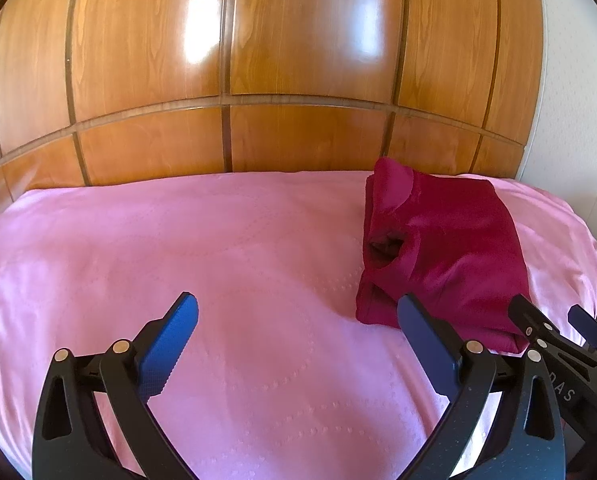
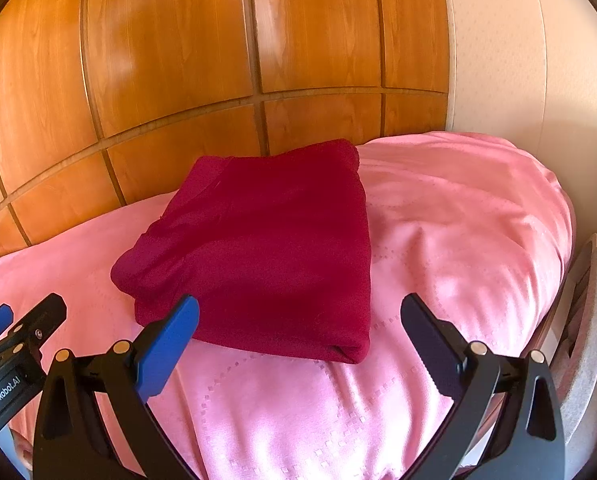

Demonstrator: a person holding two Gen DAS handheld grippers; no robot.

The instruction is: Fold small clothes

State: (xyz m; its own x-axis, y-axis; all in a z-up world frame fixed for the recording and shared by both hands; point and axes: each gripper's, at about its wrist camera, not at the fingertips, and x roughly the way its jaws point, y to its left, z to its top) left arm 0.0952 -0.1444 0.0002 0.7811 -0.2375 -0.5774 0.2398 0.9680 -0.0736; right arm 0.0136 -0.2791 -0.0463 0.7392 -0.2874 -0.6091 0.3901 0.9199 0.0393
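- Left wrist view: nearest, left gripper [image 1: 298,344] hovering over bare pink bedspread [image 1: 178,248], blue pads [image 1: 170,344] spread wide, gripping nothing; further off and to the right, dark red folded garment [image 1: 450,248] lying flat on the spread close to the wooden headboard [image 1: 258,60]; right gripper [image 1: 554,316] poking in at the lower right, beside the garment's near corner, apparently parted and empty.
- Right wrist view: nearest, right gripper [image 2: 298,344] held low in front of the dark red folded garment [image 2: 266,248], jaws wide apart, nothing between them; left pad just overlapping the near edge in the picture, contact not certain; left gripper [image 2: 18,324] visible at the far left.
- Risk, as a judgement: catching only the top layer near the thick folded edge likely to peel the bundle open; dragging likely to rumple the slippery spread.
- Orientation: long axis running from near edge toward the headboard; an opening, perhaps a neck or sleeve, facing left.
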